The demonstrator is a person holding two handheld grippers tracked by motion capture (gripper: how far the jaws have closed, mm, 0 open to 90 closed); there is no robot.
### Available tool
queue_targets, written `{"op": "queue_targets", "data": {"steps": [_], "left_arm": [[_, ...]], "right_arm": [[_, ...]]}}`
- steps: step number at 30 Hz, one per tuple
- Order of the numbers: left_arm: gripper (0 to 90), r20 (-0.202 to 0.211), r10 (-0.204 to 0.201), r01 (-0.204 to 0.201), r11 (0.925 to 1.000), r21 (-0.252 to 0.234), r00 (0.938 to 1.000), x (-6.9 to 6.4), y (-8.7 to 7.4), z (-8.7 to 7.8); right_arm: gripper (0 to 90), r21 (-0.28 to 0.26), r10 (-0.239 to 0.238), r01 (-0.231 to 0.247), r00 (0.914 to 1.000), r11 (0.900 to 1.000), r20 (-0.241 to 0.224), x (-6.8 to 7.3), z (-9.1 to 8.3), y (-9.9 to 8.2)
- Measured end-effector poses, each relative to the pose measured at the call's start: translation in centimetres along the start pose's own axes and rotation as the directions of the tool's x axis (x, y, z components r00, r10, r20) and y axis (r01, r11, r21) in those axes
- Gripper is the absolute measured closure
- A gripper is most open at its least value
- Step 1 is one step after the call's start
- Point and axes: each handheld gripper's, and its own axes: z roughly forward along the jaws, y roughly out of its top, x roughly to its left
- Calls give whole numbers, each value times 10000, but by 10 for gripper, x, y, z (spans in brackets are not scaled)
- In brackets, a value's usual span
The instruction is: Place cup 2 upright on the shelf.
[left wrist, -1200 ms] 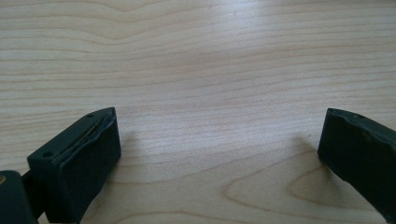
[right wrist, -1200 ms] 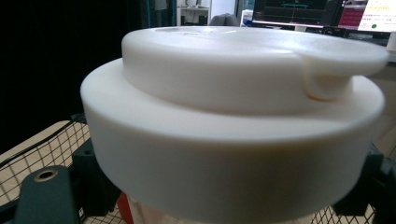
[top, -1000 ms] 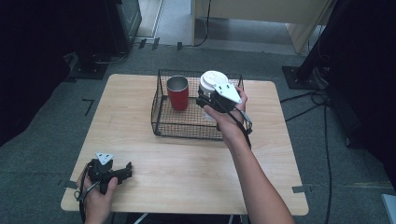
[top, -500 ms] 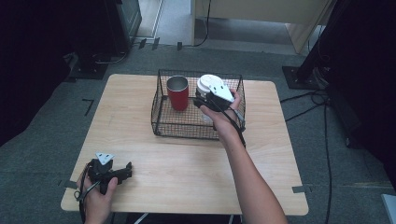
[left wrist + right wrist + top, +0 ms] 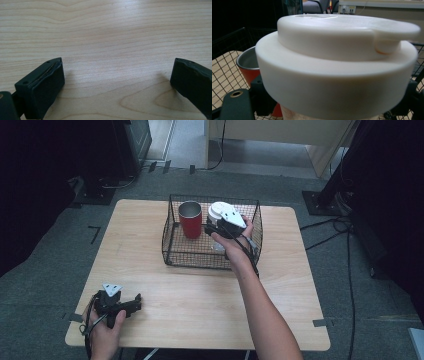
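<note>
Right gripper (image 5: 220,226): held over the black wire basket (image 5: 172,254) that stands at the far centre of the wooden table (image 5: 210,295). Its jaws are closed on a white-lidded cup (image 5: 218,212), pinching it just beneath the lid. In the right gripper view the white lid (image 5: 337,65) stands directly between the two black jaws, which flank it at lower left and lower right; a translucent cup body begins under the lid's rim. Whether the cup's base rests on the basket floor cannot be told.

Cup location: inside the basket, in its right half, upright. From the basket's centre it lies at about 2 o'clock in the high view.

Red tumbler (image 5: 190,219): upright inside the same basket, with a metal-lined interior, at about 10 o'clock from the basket's centre. It stands just beside the white-lidded cup, to its left; contact between the two cannot be determined. The right gripper view shows it behind the lid at 9 o'clock.

Left gripper (image 5: 134,303): rests in the person's hand at the table's near-left corner, about 7 o'clock from the table's centre, well apart from the basket. Its jaws are spread wide over bare wood grain, nothing between them, as the left gripper view shows.
</note>
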Motion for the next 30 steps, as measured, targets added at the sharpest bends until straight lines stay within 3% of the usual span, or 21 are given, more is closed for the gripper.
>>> {"op": "queue_targets", "data": {"steps": [13,17,21,26,30], "left_arm": [[0,-1,3,-3,10000,2,10000,0,0,0],[0,-1,4,-4,10000,2,10000,0,0,0],[0,0,3,-3,10000,2,10000,0,0,0],[0,-1,4,-4,10000,2,10000,0,0,0],[0,-2,2,-2,10000,1,10000,0,0,0]], "right_arm": [[160,946,-189,196,9998,9953,-81,-4,5,-12],[159,911,-324,337,9994,9953,-157,-6,4,-14],[159,837,-88,98,9999,9964,-123,-8,0,-16],[155,1080,197,-180,9997,9940,-148,-14,-7,-17],[140,1253,49,-32,9999,9921,-135,-16,-11,-19]]}}
